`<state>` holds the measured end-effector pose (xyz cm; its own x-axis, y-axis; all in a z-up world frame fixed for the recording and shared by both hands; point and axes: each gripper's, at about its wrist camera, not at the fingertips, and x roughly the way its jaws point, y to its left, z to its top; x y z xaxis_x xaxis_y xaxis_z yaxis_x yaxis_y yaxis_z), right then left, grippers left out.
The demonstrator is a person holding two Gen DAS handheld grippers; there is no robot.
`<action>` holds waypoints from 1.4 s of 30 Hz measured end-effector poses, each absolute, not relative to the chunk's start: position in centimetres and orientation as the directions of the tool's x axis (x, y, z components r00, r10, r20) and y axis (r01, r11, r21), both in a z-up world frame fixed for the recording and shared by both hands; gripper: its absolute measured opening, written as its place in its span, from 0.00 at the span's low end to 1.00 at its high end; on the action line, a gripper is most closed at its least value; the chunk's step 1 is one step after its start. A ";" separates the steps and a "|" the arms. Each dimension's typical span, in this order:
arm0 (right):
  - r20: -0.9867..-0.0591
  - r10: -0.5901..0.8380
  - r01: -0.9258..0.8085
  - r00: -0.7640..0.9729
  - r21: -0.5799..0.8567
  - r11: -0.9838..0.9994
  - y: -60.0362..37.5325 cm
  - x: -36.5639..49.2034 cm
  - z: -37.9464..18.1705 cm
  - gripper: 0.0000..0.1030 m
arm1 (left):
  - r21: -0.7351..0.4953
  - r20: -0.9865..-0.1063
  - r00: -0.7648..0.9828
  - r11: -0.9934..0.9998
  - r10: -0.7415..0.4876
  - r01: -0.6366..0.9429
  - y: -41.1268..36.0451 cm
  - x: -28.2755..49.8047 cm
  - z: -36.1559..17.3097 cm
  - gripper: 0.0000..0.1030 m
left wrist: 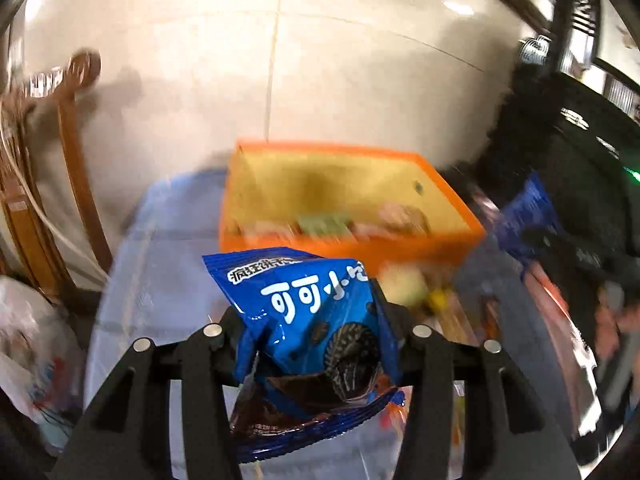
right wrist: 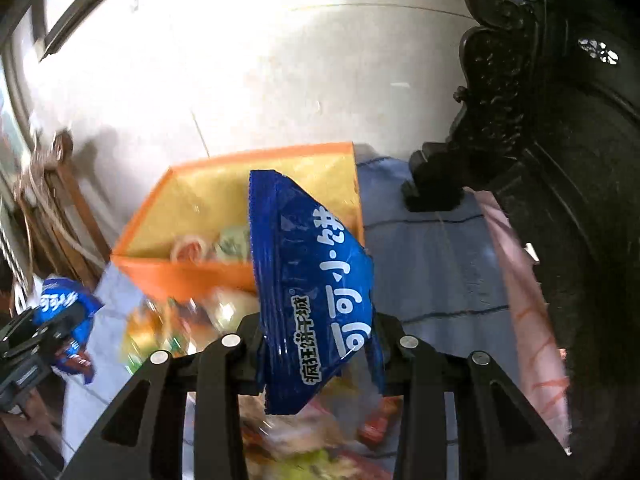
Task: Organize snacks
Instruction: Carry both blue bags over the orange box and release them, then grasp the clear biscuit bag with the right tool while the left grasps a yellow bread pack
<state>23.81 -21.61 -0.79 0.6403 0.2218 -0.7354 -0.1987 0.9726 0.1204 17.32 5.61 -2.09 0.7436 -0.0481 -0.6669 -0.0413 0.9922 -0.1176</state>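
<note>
My left gripper is shut on a blue cookie packet, held above the blue tablecloth just in front of the orange box. My right gripper is shut on a second blue cookie packet, also held up in front of the orange box. The box holds several snacks. Each gripper shows in the other's view: the right one with its packet at the right edge, the left one at the left edge.
A heap of loose snack packets lies on the cloth in front of the box, also seen in the left wrist view. A dark carved chair stands at the right, a wooden chair and a white plastic bag at the left.
</note>
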 end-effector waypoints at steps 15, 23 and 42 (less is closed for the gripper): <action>-0.746 0.199 -0.171 0.636 0.116 0.978 -16.5 33.3 3.5 0.36 | 0.067 -0.574 0.811 0.994 0.113 -0.091 4.4 28.9 4.8 0.46; -0.703 0.153 -0.207 0.695 0.008 0.978 -15.9 33.6 3.3 0.97 | 0.130 -0.577 0.801 0.987 0.156 -0.098 4.7 30.4 3.0 0.96; -0.850 0.177 -0.253 0.496 0.054 0.966 -16.9 21.8 -10.3 0.97 | -0.004 -0.740 0.671 0.997 0.045 -0.072 8.2 18.9 -10.2 0.96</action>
<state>21.75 -16.91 -10.33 0.4955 0.1769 -0.8504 -0.2526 0.9661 0.0538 18.90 8.22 -10.17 0.6710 0.0449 -0.7401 -0.0717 0.9974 -0.0045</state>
